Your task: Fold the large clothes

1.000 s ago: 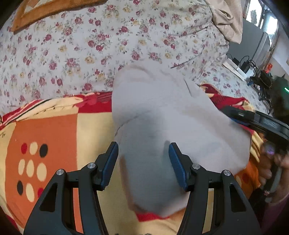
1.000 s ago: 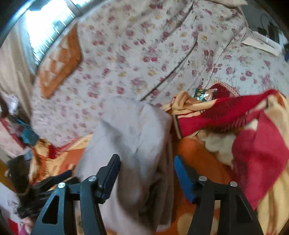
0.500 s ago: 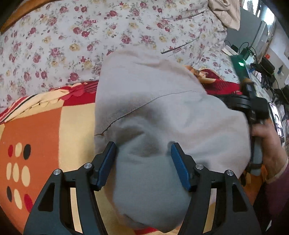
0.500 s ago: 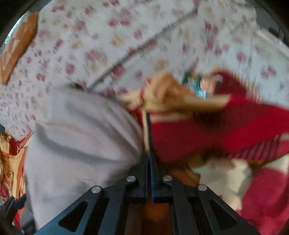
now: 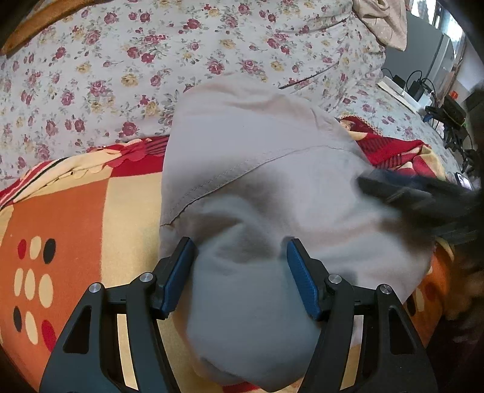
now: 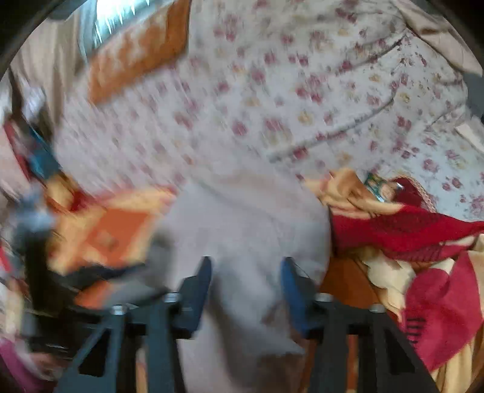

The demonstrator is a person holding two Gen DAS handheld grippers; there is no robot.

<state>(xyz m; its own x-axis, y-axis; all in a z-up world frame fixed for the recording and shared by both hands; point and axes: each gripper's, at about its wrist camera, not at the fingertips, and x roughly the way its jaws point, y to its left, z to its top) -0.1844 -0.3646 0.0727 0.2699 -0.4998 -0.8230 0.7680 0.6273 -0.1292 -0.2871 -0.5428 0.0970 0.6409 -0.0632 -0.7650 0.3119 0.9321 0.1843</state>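
Note:
A large grey garment (image 5: 257, 157) lies folded in a thick bundle on an orange, cream and red blanket (image 5: 75, 205). My left gripper (image 5: 240, 266) stands open low over the bundle's near end, a bulge of grey cloth between its fingers, which do not pinch it. The right gripper (image 5: 417, 199) shows as a dark blur over the bundle's right side. In the blurred right wrist view the right gripper (image 6: 245, 284) has its jaws opening, with the grey garment (image 6: 248, 223) under and between them, not gripped.
A floral bedsheet (image 5: 121, 60) covers the bed beyond the blanket. A crumpled red and cream part of the blanket (image 6: 408, 229) lies right of the garment. A beige cloth (image 5: 381, 21) sits at the far corner; cables and devices (image 5: 423, 87) are off the bed's right side.
The right gripper shut beside the garment's edge half a second ago, then swung left over the grey bundle with its jaws apart again. The left gripper sank closer to the cloth and then held still.

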